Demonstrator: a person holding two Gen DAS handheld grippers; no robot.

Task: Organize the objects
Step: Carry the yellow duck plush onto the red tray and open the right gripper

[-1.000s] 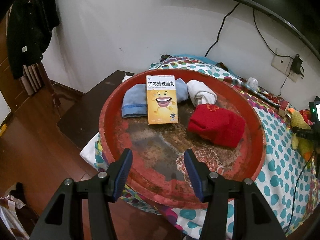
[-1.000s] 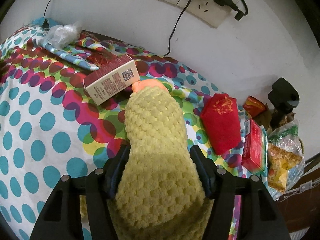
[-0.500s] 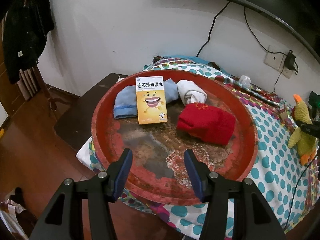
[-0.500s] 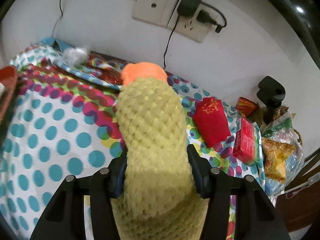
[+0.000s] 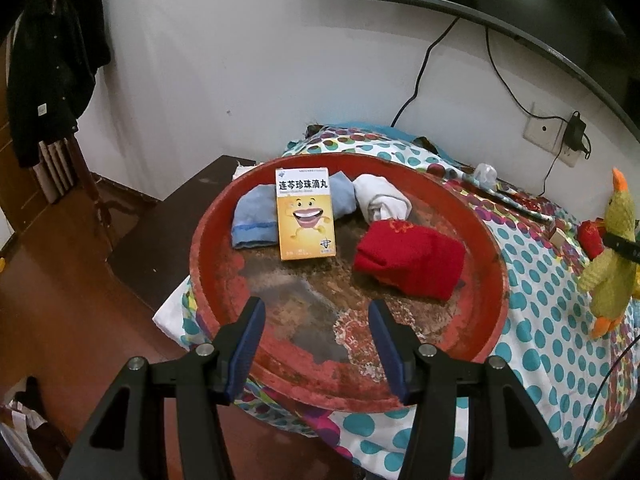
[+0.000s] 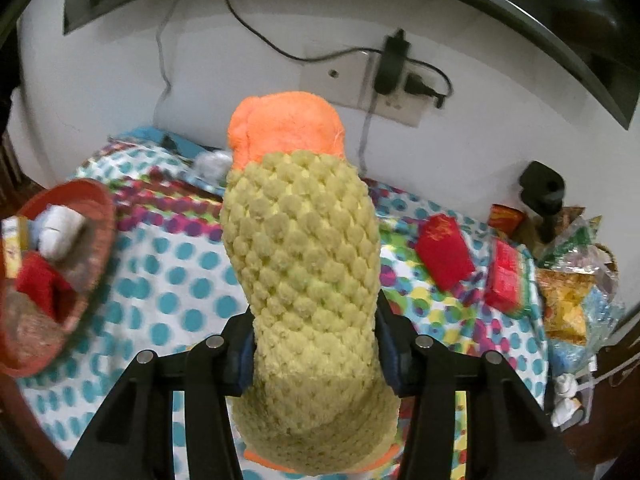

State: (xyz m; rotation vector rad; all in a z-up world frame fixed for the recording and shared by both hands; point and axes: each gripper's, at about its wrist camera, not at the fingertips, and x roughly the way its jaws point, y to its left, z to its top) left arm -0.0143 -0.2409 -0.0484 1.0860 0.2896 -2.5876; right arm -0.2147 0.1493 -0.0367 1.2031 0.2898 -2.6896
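While the right claw (image 6: 316,344), its jaws closing on the neck of the yellow duck toy (image 6: 304,264), holds it in the air to the right of the red tray (image 5: 494,264), the carry is under way, and next comes swinging it over the tray toward the left claw (image 5: 316,340), open and empty.

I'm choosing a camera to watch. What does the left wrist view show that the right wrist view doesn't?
Left wrist only: the open left gripper, a dark coat, the blue cloth.
Right wrist only: the right gripper with jaws closing on the plush duck, snack bags.
Both: the red tray, the duck, the dotted cloth.
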